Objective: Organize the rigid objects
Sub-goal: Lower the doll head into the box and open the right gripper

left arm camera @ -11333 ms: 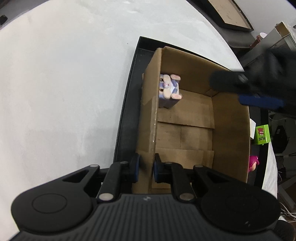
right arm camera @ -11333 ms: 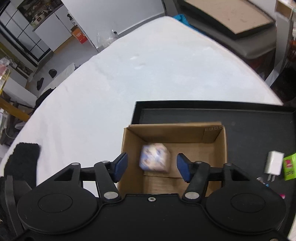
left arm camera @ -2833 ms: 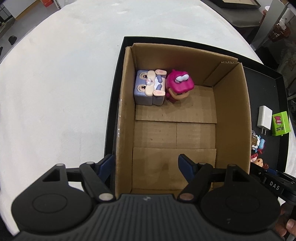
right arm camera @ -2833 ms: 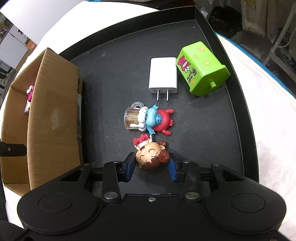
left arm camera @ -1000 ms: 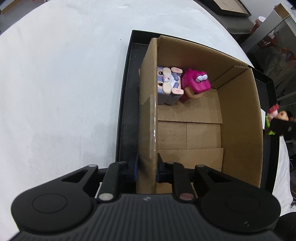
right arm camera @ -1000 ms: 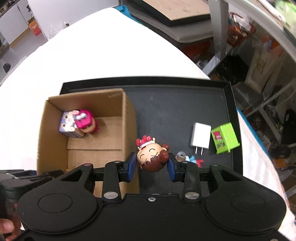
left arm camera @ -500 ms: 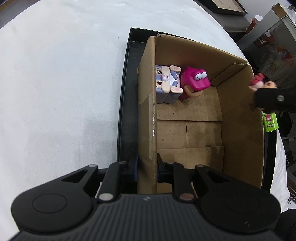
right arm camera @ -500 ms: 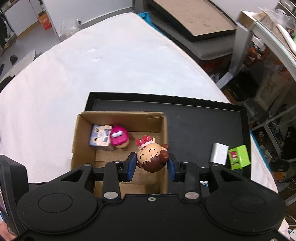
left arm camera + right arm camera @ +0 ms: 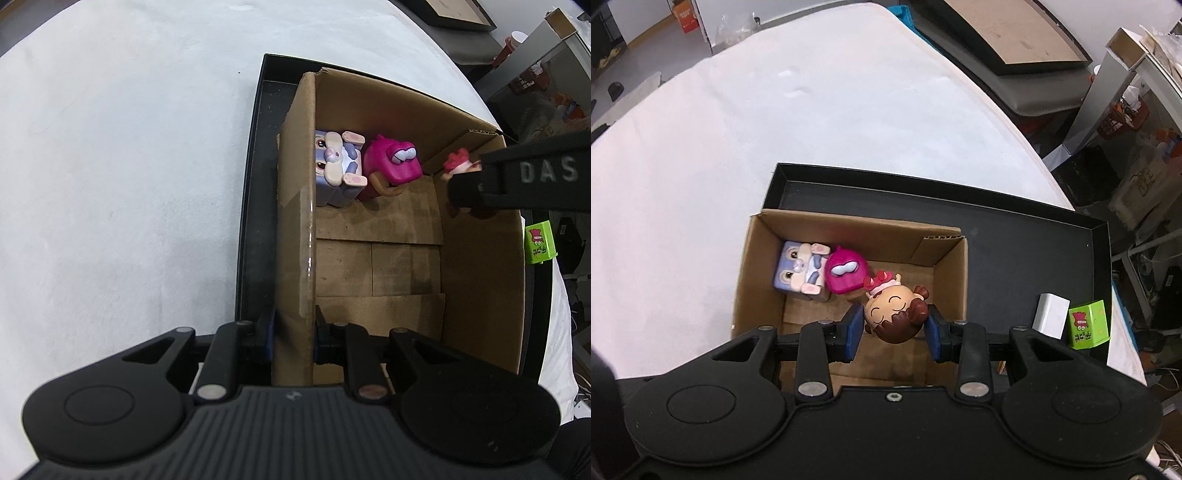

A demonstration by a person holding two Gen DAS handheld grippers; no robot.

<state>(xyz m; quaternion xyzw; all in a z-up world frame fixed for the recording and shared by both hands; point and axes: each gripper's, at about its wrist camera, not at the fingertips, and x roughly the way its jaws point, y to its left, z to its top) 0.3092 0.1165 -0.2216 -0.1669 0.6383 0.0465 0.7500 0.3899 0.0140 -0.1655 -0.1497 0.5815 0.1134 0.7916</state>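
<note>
An open cardboard box [image 9: 953,273] [image 9: 480,280] stands on a black tray [image 9: 1034,236]. Inside at its far end sit a purple bunny cube [image 9: 801,271] [image 9: 336,166] and a magenta figure [image 9: 846,275] [image 9: 391,166]. My right gripper [image 9: 893,325] is shut on a smiling brown-haired doll [image 9: 894,313] and holds it over the box, right of the magenta figure. In the left wrist view the doll [image 9: 458,166] peeks out behind the right gripper's body. My left gripper [image 9: 293,332] is shut on the box's left wall [image 9: 299,229].
A white charger [image 9: 1051,314] and a green house-shaped block [image 9: 1087,329] [image 9: 538,242] lie on the tray to the right of the box. The tray rests on a white table [image 9: 775,122]. Shelving and clutter stand beyond the table's right edge.
My right gripper has carried the doll further over the box and lower, close to the magenta figure. My left gripper has kept its hold on the box wall.
</note>
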